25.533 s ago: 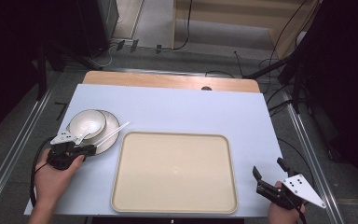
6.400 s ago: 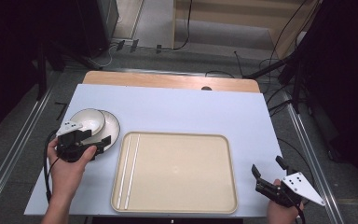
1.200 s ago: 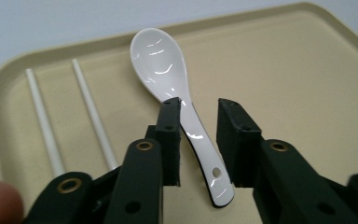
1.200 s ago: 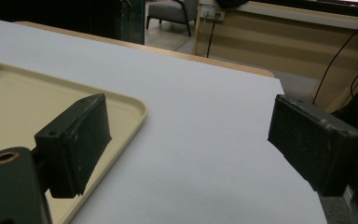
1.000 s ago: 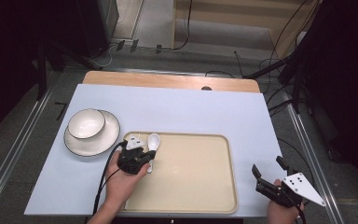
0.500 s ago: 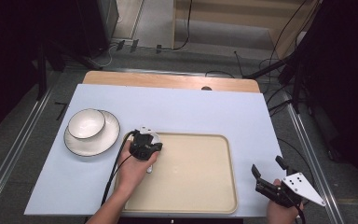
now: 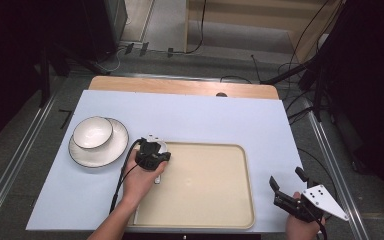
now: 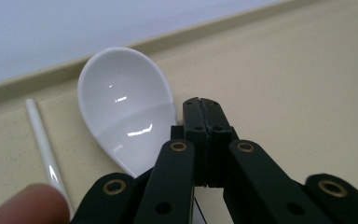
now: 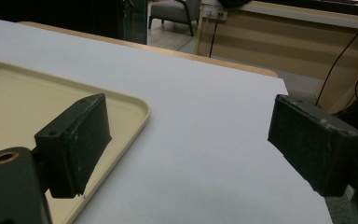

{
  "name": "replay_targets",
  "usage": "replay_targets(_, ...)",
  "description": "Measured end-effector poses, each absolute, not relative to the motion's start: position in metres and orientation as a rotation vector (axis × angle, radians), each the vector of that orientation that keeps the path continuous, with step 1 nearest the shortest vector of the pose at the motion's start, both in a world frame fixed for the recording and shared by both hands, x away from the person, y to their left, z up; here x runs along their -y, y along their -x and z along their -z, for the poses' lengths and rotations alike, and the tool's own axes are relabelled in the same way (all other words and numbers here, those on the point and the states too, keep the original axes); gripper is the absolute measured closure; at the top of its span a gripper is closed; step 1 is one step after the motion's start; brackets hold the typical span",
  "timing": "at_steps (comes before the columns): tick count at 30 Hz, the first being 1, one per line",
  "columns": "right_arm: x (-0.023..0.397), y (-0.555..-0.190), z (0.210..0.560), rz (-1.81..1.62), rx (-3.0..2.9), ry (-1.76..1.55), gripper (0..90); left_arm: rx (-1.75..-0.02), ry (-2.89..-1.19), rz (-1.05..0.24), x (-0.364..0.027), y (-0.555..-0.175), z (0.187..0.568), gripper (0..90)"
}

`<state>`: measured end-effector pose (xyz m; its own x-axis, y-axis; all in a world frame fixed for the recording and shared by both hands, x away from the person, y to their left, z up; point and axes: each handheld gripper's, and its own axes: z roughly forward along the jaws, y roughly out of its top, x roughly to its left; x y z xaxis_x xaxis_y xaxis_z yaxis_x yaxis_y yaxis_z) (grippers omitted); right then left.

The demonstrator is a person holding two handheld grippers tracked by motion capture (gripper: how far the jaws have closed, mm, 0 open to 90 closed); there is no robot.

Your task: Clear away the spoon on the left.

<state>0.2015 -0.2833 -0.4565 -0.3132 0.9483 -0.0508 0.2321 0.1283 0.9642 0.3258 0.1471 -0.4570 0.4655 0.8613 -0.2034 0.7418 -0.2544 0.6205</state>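
Where the beige tray (image 7: 200, 187) meets its upper left corner, the left gripper (image 7: 151, 154) sits low over the rim, jaws pressed together on the handle of a white ceramic spoon (image 8: 123, 105). The left gripper view shows the spoon bowl lying on the tray floor just inside the raised rim, hollow side up, handle running back under the closed jaws. Beside it lies a white chopstick (image 8: 44, 149), parallel to the tray's edge and apart from the spoon bowl; a fingertip (image 8: 23, 205) intrudes at the bottom left. From the high view the spoon is mostly hidden under the gripper and hand.

Most of the tray floor right of the hand is bare. A white bowl (image 7: 93, 132) rests on a white plate (image 7: 111, 146) on the tabletop (image 7: 200, 120), left of the tray and well apart from the gripper.

The right gripper (image 7: 287, 192) is held at the near right corner, off the tray, jaws wide apart with nothing between them. Its own view looks across the tray's right rim and open tabletop toward the far wooden edge.
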Motion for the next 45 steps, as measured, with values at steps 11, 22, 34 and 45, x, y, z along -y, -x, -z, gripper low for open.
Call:
replay_targets(11,0.283,-0.201,0.456,-1.230,-1.670,-1.160,13.3,-1.292,-2.047,-0.223,-0.159,-0.298,0.452,90.0)
replay_targets(22,0.283,-0.202,0.457,-1.225,-1.674,-1.166,13.3,-1.242,-1.998,-0.186,-0.169,-0.293,0.452,83.9)
replay_targets(34,0.281,-0.204,0.459,-1.214,-1.687,-1.162,13.3,-1.111,-1.828,-0.154,-0.208,-0.282,0.414,28.6)
replay_targets(45,0.278,-0.204,0.458,-1.202,-1.695,-1.155,13.3,-1.103,-1.755,-0.246,-0.255,-0.274,0.389,0.8)
